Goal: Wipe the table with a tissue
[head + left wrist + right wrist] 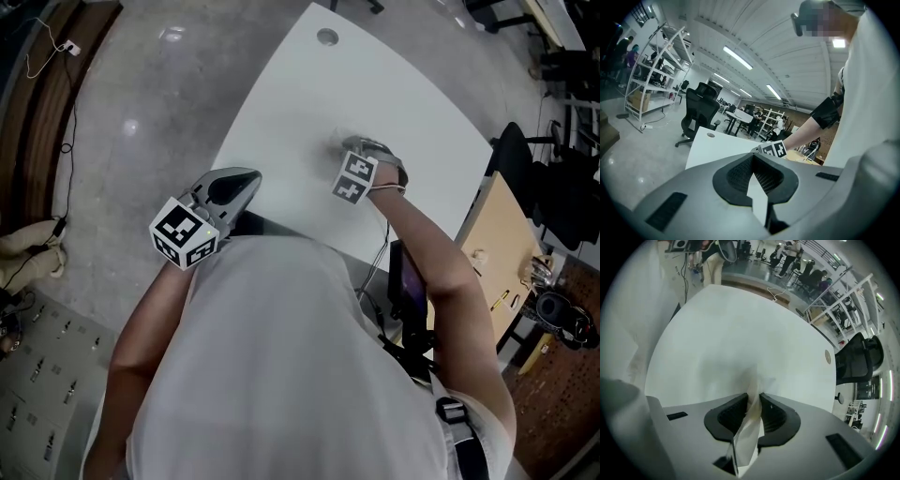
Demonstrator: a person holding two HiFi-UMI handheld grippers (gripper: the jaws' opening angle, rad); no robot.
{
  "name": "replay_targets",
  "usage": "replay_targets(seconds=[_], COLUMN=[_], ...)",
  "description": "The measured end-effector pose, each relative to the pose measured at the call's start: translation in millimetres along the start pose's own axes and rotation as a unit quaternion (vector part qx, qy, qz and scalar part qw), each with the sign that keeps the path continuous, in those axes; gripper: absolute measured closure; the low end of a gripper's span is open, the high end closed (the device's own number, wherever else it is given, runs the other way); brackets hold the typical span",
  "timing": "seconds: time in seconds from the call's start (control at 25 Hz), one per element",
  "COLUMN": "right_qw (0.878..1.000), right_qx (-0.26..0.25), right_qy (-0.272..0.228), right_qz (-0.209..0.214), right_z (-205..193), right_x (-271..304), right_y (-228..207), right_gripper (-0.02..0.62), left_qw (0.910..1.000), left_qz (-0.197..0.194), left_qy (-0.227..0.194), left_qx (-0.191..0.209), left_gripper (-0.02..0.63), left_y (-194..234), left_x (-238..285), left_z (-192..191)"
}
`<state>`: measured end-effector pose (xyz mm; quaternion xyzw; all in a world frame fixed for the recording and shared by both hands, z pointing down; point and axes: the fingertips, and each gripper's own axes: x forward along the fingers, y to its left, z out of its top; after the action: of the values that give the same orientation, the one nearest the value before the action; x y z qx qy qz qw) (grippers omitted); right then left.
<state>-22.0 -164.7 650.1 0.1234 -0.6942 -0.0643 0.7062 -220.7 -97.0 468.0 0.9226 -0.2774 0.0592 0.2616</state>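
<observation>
1. Closest in, the left gripper [251,179] hangs over the near left corner of the white counter [309,94]. Its marker cube [185,234] sits back by the person's white shirt [281,356].
2. In the left gripper view its fingers [740,171] meet at the tips, with nothing gripped between the black pads. It looks out nearly level across the counter.
3. Further in, about the middle of the counter, the right gripper [361,150] points steeply down at the surface. Its marker cube [354,178] faces up and the person's bare forearm [431,253] runs back from it.
4. The right gripper view shows its fingers [729,416] clamped on the tissue [751,427]. The tissue is a pale, folded strip pinched upright between the two pads.
5. The free end of the tissue sticks out past the fingertips and appears to touch the counter top. It is too blurred there to be sure.
6. Beyond it the counter is bare as far as a round cable hole [326,37] near the far edge.
7. Past the far edge, a black office chair [701,110] stands on the grey floor [141,122]. Metal shelving [656,70] stands further back.
</observation>
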Motion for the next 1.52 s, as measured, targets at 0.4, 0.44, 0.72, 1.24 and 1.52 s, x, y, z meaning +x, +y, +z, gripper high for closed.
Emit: replay_targets(seconds=[0.4,0.44,0.72,1.24,1.52], right_qw=[0.984,0.979,0.901,0.723,0.679], right_qx=[-0.107,-0.081,0.218,0.506,0.553], right_qy=[-0.077,-0.101,-0.300,-0.468,-0.482], right_qz=[0.121,0.159,0.224,0.050,-0.030], right_z=[32.3,36.8,52.1,-59.6,-129.6], right_x=[-25.3,-31.1,-85.6,-166.8,-196.6], right_y=[87.0,97.5,90.6,61.7,91.4], right_gripper=[0.518,0.518,0.518,0.518,0.518], left_qw=[0.9997,0.9996,0.9978,0.9919,0.9883], left_qz=[-0.022,-0.028,-0.062,-0.103,-0.117], left_qy=[0.001,0.002,0.011,0.034,0.049], left_qx=[-0.001,0.001,0.019,0.065,0.084], left_gripper=[0.600,0.600,0.600,0.600,0.600], left_y=[-3.5,-3.8,-9.1,-49.1,-89.8], left_x=[-7.0,-8.8,-0.5,35.2,63.9], left_z=[-3.1,-3.7,-1.1,-4.7,-15.8])
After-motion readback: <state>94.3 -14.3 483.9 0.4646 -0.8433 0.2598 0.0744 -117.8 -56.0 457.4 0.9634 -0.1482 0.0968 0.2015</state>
